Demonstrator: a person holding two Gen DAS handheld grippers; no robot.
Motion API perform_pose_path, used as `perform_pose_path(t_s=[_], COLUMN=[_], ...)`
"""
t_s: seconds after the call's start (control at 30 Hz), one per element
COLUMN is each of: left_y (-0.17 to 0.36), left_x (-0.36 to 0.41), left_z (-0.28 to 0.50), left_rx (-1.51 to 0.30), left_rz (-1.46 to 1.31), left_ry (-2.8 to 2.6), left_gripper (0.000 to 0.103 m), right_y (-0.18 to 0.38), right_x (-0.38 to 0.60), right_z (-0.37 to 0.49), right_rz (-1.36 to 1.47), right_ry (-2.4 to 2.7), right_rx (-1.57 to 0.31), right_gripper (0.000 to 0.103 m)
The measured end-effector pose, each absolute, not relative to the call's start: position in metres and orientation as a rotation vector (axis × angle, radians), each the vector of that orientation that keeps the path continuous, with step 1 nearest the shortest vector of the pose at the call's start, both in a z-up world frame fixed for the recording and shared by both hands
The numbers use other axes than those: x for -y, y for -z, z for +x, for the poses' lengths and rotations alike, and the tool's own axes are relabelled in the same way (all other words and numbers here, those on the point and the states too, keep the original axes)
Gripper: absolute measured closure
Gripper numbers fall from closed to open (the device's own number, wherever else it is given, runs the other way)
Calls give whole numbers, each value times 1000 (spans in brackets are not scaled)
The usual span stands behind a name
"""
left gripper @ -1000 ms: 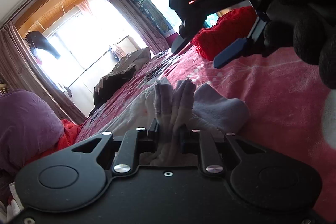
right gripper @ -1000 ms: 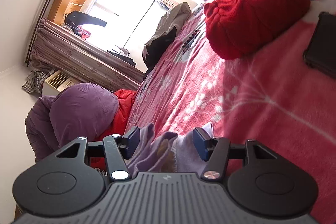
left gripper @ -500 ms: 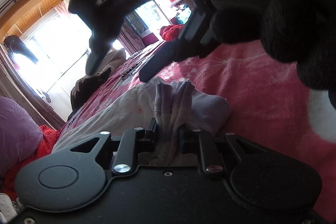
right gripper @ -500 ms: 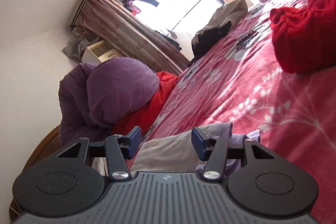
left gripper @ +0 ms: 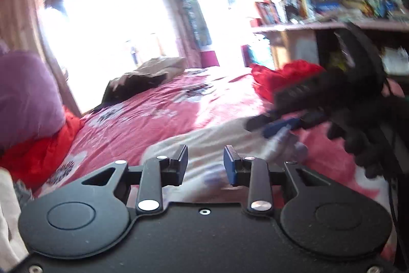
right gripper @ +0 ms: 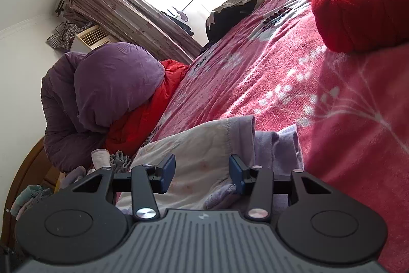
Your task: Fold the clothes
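Note:
A cream and lavender garment (left gripper: 217, 140) lies folded on the pink floral blanket (left gripper: 158, 119). My left gripper (left gripper: 205, 157) is open just above its near edge, with nothing between the fingers. In the left wrist view, my right gripper (left gripper: 278, 123), held by a black-gloved hand (left gripper: 370, 124), hovers blurred over the garment's lavender right end. The right wrist view shows the same garment (right gripper: 204, 142), with its lavender sleeve part (right gripper: 278, 147) bunched on the right. There the right gripper (right gripper: 202, 165) stands open over the cloth without holding it.
A red knit sweater (right gripper: 358, 9) lies at the bed's far right, and a brown and black garment heap (right gripper: 242, 1) near the window. A purple duvet (right gripper: 110, 86) on red cloth fills the left. Small clothes (right gripper: 107, 157) pile by the bed edge. Cluttered shelves (left gripper: 306, 7) stand behind.
My left gripper has opened and let go of the lavender cloth it was pinching, then swung level. The right gripper has dropped from overhead to the garment's right end.

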State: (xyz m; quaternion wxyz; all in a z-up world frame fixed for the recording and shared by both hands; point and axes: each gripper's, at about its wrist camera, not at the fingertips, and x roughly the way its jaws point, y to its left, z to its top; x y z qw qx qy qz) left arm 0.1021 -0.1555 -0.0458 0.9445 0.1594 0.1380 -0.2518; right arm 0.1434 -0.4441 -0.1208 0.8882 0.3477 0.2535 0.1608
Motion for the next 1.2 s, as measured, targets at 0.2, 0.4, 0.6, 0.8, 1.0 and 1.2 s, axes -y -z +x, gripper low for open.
perform_pose_path(t_s=[0.2,0.4,0.6,0.8,1.0,1.2], left_y=[64,129,130,123,77,87], left_x=[147,163,173,171,144,153], left_z=[150,167,163,166,169,191], left_rx=[-382,-477,-451,-491,-439,-431], left_rz=[151,127,202,267,181,189], left_ry=[514,498,487,550,524,495], left_gripper=[73,74,74,74,73,73], right_y=[113,105,89,109,112,113], right_x=[435,427,403,362,363,362], right_z=[140,137,130,154,146,146], right_rz=[617,512,344,59,36,35], right_ry=[-304,-274,-296,-175,-139,-129], right_rx=[-513,-499,-383,-503,-510,-511], right_gripper=[56,56,54,56,56,56])
